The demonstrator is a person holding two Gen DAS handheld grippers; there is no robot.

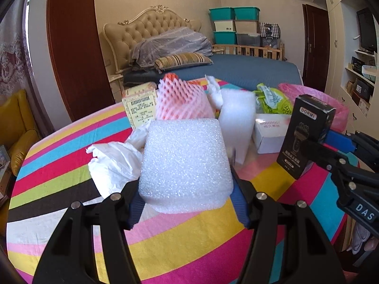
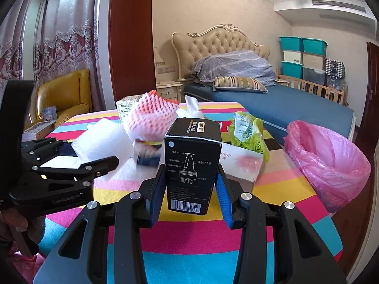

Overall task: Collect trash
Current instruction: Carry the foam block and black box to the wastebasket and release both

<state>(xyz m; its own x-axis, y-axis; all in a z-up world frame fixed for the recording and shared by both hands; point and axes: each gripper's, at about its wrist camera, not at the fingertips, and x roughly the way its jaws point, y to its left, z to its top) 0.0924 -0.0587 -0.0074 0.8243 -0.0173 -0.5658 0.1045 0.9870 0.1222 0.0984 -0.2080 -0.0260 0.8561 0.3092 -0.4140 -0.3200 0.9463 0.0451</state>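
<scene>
Left gripper (image 1: 186,203) clamps foam block (image 1: 186,163) — right gripper (image 2: 189,198) pinches black box (image 2: 191,163).

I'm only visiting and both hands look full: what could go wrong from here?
1. The left tool pinches the white foam block only by its lower edge; soft foam might slip out.
2. The right tool grips the tall black box near its bottom, so it could tip.
3. The pink bag sags at the table's edge; a drop might miss its mouth.

Four boxes (image 2: 193,163), two foam pieces (image 1: 186,165)
</scene>
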